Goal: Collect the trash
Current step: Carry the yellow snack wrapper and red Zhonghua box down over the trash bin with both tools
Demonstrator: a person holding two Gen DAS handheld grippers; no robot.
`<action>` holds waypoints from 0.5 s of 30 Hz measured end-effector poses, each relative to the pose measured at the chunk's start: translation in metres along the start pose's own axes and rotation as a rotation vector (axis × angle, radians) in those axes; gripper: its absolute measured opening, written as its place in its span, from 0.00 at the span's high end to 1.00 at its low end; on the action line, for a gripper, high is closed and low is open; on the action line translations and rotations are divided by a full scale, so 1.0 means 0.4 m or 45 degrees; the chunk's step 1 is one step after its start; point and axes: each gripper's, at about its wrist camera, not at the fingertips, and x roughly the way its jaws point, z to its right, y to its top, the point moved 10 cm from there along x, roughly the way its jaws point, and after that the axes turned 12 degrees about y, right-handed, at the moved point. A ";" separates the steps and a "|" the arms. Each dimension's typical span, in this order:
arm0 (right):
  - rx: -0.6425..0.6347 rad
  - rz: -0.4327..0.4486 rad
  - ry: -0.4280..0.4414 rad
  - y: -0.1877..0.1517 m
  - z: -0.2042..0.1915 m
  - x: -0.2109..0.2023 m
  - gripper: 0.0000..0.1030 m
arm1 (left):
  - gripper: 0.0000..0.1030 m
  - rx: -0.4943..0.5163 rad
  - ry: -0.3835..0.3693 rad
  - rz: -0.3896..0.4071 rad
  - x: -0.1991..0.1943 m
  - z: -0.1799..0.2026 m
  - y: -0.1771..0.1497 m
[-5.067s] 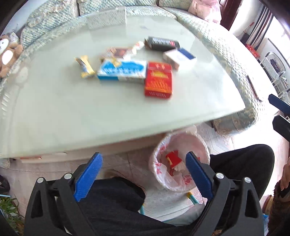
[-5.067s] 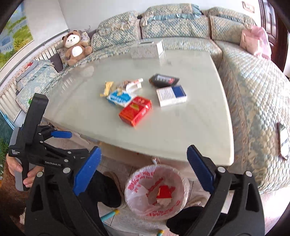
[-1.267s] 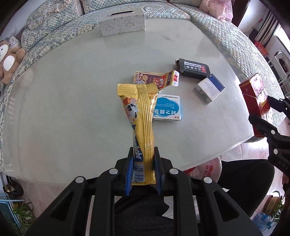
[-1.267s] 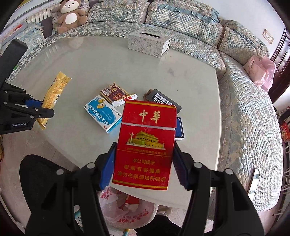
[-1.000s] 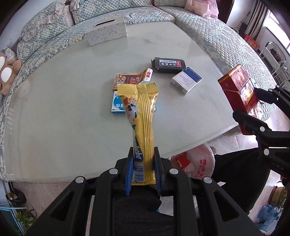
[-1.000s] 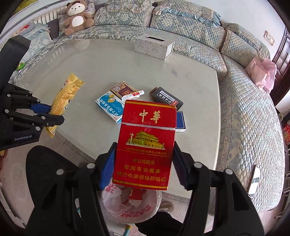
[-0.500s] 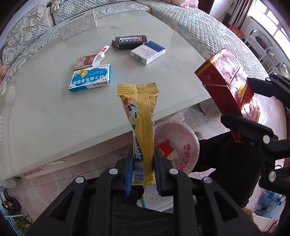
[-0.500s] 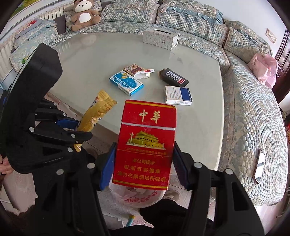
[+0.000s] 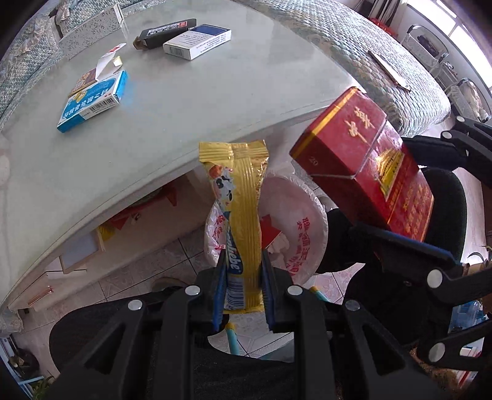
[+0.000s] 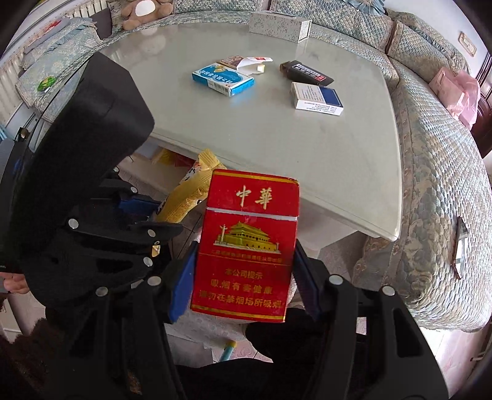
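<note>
Left wrist view: I see my left claw [image 9: 243,286] pinching the yellow snack wrapper [image 9: 243,209] at its lower end, frame centre, over the bag-lined trash bin [image 9: 304,227].
Right wrist view: my right claw [image 10: 243,280] is clamped on the red cigarette pack [image 10: 249,246], lower centre.
Desk [image 9: 190,101]: upper frame; carries blue-white box [image 9: 92,101], black box [image 9: 166,29], white-blue pack [image 9: 196,43].
Tissue box [image 10: 279,26]: top centre, far desk edge.

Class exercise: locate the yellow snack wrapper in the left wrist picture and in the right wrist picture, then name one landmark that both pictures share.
Left wrist view: yellow snack wrapper at centre, upright, clamped in the left tongs, in front of the trash bag.
Right wrist view: yellow snack wrapper left of centre, partly hidden behind the red cigarette pack.
Shared landmark: blue medicine box on the table.
</note>
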 end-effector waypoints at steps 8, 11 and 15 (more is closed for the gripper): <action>0.054 -0.059 0.004 -0.048 0.044 0.083 0.44 | 0.80 0.011 -0.017 -0.067 0.103 0.048 -0.021; 0.071 -0.086 0.011 -0.066 0.058 0.119 0.44 | 0.80 0.008 -0.020 -0.106 0.149 0.060 -0.030; 0.089 -0.117 0.010 -0.088 0.076 0.167 0.44 | 0.80 0.001 -0.030 -0.146 0.209 0.071 -0.043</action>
